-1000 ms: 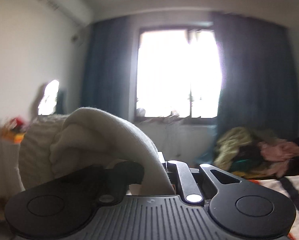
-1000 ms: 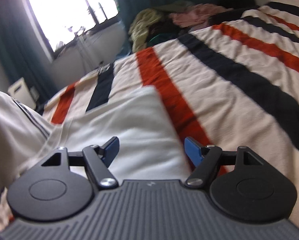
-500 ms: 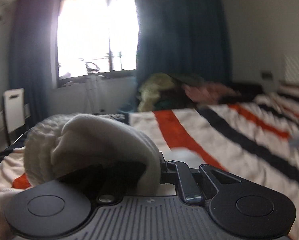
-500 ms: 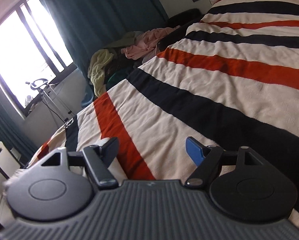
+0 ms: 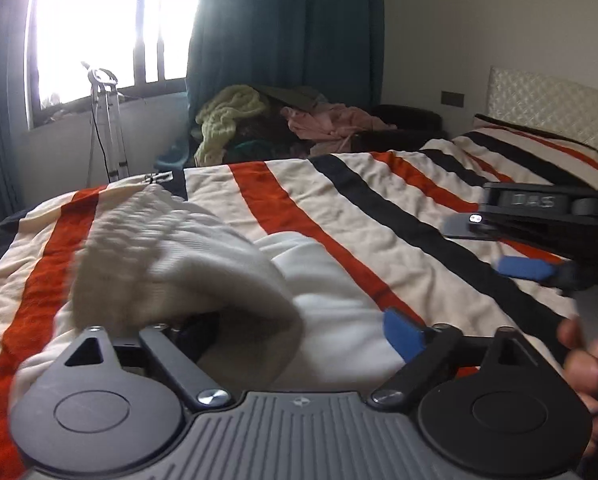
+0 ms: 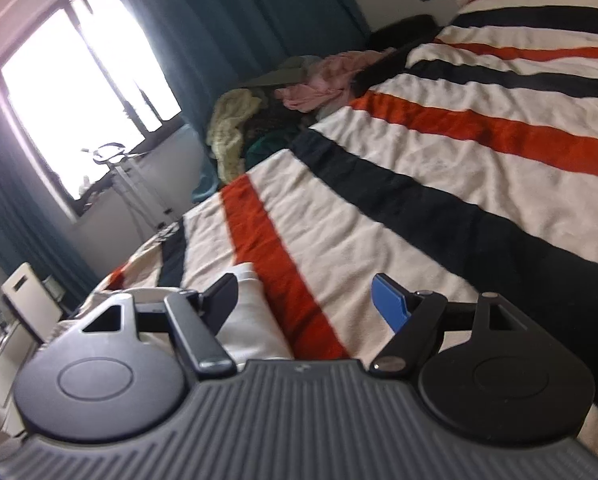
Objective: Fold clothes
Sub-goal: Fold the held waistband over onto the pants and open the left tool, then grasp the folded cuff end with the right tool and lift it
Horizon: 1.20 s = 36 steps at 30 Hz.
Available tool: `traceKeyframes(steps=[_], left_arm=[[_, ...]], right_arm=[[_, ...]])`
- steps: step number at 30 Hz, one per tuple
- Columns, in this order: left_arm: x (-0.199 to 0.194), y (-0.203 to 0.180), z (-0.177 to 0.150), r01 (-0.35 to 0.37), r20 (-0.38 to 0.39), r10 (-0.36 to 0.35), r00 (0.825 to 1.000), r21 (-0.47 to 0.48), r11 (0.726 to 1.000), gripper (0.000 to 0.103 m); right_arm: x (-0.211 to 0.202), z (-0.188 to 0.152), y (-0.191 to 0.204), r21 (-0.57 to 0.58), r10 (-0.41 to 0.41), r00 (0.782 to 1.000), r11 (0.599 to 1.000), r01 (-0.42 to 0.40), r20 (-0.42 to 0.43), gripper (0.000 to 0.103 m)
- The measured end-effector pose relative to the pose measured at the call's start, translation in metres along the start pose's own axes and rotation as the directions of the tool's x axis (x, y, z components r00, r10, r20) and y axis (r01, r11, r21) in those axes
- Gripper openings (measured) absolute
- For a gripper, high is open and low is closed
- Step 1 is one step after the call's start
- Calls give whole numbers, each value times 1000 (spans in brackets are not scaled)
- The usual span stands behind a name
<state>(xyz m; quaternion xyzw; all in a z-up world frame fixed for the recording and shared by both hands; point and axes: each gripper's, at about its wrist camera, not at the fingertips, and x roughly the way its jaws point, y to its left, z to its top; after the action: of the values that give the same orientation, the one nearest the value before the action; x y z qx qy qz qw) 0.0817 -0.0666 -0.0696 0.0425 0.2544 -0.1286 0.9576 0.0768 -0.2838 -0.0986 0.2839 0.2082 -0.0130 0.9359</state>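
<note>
As the left gripper springs open, its fingers release the cream garment, which now slumps on the striped bed beside them; that fold looks laid. The right gripper hovers spread, empty.

Bed with striped blanket in cream, orange and black, cream knit garment lying on it

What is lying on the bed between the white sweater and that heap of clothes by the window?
Only bare striped blanket lies between the white sweater and the clothes heap, seen from the left wrist view.
</note>
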Motion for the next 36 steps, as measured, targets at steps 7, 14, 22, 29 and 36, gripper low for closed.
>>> traceKeyframes(steps=[7,14,22,29,36], left_arm=[[-77,50,-6,-113,-43,109,993,-110,987,93],[-131,89,-9,-238,-8,239,971,-147,960,93],[-135,124,-12,-307,-13,310,950,-198,931,93],[-125,131,-16,-326,-77,317,945,-210,922,93],[-121,121,-20,-335,-97,323,942,-176,926,93]], right_arm=[[5,-12,32,-111,180,980,976,-189,-90,76],[0,-35,78,-315,325,931,877,-363,-168,76],[3,-71,127,-577,313,915,711,-403,-254,75],[29,-79,137,-562,251,934,747,-355,-256,74],[29,-59,120,-420,304,941,842,-338,-147,74]])
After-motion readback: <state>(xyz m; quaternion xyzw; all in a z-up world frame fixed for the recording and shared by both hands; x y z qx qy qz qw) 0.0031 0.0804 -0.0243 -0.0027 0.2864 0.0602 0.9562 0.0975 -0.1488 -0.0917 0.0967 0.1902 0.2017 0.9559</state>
